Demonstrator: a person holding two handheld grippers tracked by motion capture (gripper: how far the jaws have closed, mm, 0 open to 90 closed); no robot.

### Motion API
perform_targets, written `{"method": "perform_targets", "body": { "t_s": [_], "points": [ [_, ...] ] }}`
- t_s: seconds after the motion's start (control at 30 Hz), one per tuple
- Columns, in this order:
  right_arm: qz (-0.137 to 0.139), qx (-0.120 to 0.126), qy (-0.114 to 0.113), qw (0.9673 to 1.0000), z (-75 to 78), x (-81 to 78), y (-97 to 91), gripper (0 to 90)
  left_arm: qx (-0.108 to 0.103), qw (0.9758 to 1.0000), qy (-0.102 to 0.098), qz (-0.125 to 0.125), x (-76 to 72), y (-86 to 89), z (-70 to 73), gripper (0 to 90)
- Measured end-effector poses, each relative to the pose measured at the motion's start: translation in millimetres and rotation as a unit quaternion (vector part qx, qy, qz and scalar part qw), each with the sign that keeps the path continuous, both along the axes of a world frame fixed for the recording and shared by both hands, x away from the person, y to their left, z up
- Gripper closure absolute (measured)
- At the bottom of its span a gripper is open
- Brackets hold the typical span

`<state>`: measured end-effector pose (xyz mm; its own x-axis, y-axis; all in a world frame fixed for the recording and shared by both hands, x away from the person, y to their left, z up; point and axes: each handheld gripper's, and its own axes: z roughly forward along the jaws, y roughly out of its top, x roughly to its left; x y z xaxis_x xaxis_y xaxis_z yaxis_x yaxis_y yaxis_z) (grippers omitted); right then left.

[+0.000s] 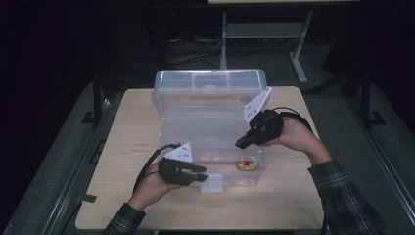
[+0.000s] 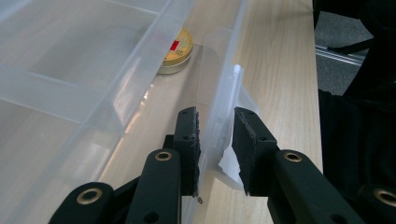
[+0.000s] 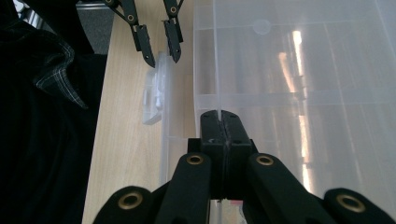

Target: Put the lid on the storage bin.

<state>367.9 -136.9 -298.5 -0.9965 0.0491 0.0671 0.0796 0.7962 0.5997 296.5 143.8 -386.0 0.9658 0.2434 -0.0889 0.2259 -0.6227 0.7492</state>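
A clear plastic box (image 1: 164,128) stands on the wooden table with its lid (image 1: 210,81) upright at the back. My left gripper (image 1: 203,174) (image 2: 215,112) straddles the box's front wall at the latch flap (image 2: 219,88) (image 3: 154,98), its jaws pressed against both sides. My right gripper (image 1: 239,144) (image 3: 223,114) is shut on the thin edge of a clear divided inner tray (image 2: 70,70) (image 3: 289,70), held tilted above the box floor. A round yellow tin (image 1: 246,165) (image 2: 177,49) with a red label lies on the floor under the tray.
The wooden table (image 1: 127,156) has bare surface to the left, right and front of the box. A metal table frame (image 1: 298,58) stands on the dark floor behind. The person's plaid sleeves (image 1: 342,196) come in from the bottom.
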Motion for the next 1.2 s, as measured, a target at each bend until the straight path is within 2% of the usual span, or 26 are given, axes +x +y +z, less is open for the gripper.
{"method": "perform_targets", "body": {
  "t_s": [0.47, 0.6, 0.67, 0.73, 0.77, 0.9, 0.97, 1.03, 1.1, 1.2],
  "points": [
    [0.001, -0.001, -0.002, 1.0, -2.1, -3.5, 0.3, 90.0, 0.001, 1.0, 0.0, -0.001, 0.0, 0.1, 0.1, 71.2],
    [0.0, 0.0, -0.001, 1.0, -1.9, -3.2, -0.1, 90.0, -0.005, 1.0, 0.003, 0.003, -0.5, 0.4, -0.2, 70.7],
    [0.0, 0.001, -0.001, 1.0, -2.0, -3.1, 0.1, 90.0, -0.011, 0.9999, 0.003, 0.003, 0.0, 2.7, 0.1, 70.9],
    [0.0, 0.0, -0.001, 1.0, -2.0, -3.1, 0.0, 90.0, -0.027, 0.9996, 0.006, 0.007, -0.4, 6.9, 2.9, 69.9],
    [0.0, 0.0, -0.001, 1.0, -2.0, -3.1, 0.0, 90.0, -0.027, 0.9996, 0.006, 0.007, -0.4, 6.9, 2.9, 68.8],
    [0.001, 0.0, -0.001, 1.0, -1.9, -3.2, 0.2, 90.0, -0.054, 0.9985, 0.002, 0.009, -3.5, 12.7, 12.3, 69.0],
    [0.0, 0.0, -0.001, 1.0, -1.9, -3.1, 0.2, 90.0, -0.069, 0.9976, 0.005, 0.008, -5.8, 16.4, 19.6, 73.9],
    [0.0, 0.0, -0.001, 1.0, -2.0, -3.3, 0.2, 90.0, -0.07, 0.9975, 0.007, 0.006, -7.0, 19.4, 25.2, 81.0],
    [0.0, 0.0, -0.001, 1.0, -2.1, -3.4, 0.3, 89.9, -0.08, 0.9967, 0.007, 0.008, -8.8, 22.2, 30.5, 88.0],
    [-0.001, 0.0, -0.001, 1.0, -2.0, -3.7, 0.3, 89.9, -0.087, 0.996, 0.012, 0.015, -8.7, 26.1, 35.5, 89.9]
  ]
}}
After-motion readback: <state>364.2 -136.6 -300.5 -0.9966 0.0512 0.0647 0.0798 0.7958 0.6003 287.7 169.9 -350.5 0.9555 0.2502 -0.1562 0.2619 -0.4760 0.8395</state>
